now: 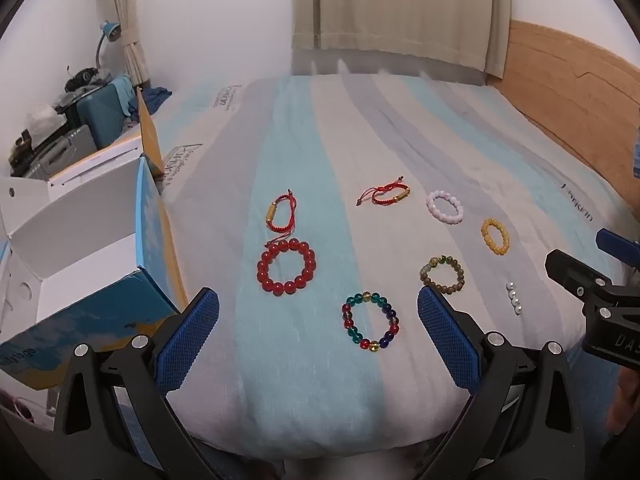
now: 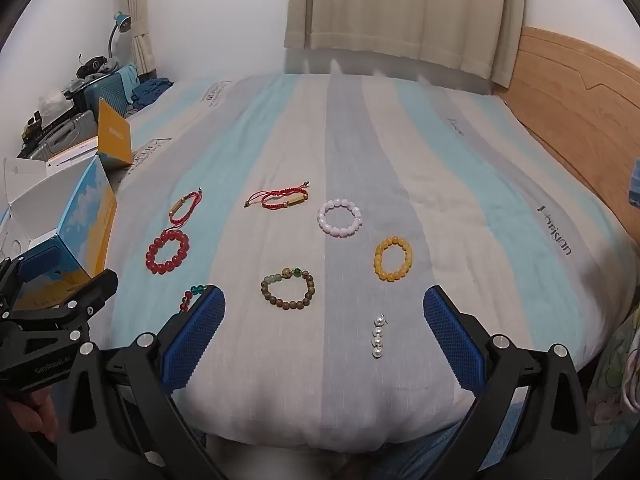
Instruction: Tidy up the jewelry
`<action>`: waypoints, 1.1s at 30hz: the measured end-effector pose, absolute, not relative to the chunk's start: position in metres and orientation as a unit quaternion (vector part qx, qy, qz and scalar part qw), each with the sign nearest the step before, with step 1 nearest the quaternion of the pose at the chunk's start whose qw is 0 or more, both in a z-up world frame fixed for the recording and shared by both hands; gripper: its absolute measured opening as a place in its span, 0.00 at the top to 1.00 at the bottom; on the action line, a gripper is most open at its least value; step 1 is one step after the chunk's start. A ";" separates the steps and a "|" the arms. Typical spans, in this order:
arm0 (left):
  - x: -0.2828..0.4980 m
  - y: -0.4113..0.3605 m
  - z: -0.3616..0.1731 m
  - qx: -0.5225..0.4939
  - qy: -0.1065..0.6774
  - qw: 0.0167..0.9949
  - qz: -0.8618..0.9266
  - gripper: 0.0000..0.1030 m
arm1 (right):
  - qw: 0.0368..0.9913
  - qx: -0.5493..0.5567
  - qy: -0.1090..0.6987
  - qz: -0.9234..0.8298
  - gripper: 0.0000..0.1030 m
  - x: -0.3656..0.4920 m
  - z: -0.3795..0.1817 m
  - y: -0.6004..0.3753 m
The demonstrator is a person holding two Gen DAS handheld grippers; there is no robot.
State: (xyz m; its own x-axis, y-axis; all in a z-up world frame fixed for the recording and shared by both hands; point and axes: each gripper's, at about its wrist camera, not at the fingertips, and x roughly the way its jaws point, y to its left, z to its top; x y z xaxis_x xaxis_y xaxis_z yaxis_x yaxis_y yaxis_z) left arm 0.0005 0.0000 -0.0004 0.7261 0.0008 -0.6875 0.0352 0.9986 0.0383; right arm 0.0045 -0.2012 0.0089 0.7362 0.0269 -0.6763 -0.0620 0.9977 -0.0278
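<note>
Several bracelets lie on the striped bed. In the left wrist view: a red bead bracelet, a multicolour bead bracelet, a brown bead bracelet, a yellow one, a pink-white one, two red cord bracelets and a pearl string. My left gripper is open and empty, hovering just short of the multicolour bracelet. My right gripper is open and empty above the bed, near the brown bracelet and pearls.
An open blue and white cardboard box stands at the bed's left edge; it also shows in the right wrist view. A wooden headboard runs along the right. Suitcases and clutter sit at the far left.
</note>
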 end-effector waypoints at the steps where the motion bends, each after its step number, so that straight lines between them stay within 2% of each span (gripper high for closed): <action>1: 0.001 0.000 -0.001 0.024 0.372 0.928 -0.009 0.06 | 0.931 -0.029 0.363 0.022 0.07 0.004 0.009 -0.201; 33: 0.000 0.010 0.002 0.006 0.372 0.928 -0.010 0.06 | 0.932 -0.012 0.362 0.025 0.07 0.005 0.013 -0.202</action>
State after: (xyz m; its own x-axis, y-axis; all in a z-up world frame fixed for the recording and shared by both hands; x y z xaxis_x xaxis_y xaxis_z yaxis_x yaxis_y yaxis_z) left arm -0.0003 0.0095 0.0016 0.7234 -0.0136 -0.6903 0.0220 0.9998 0.0033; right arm 0.0047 -0.2015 0.0133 0.7362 0.0389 -0.6756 -0.0559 0.9984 -0.0034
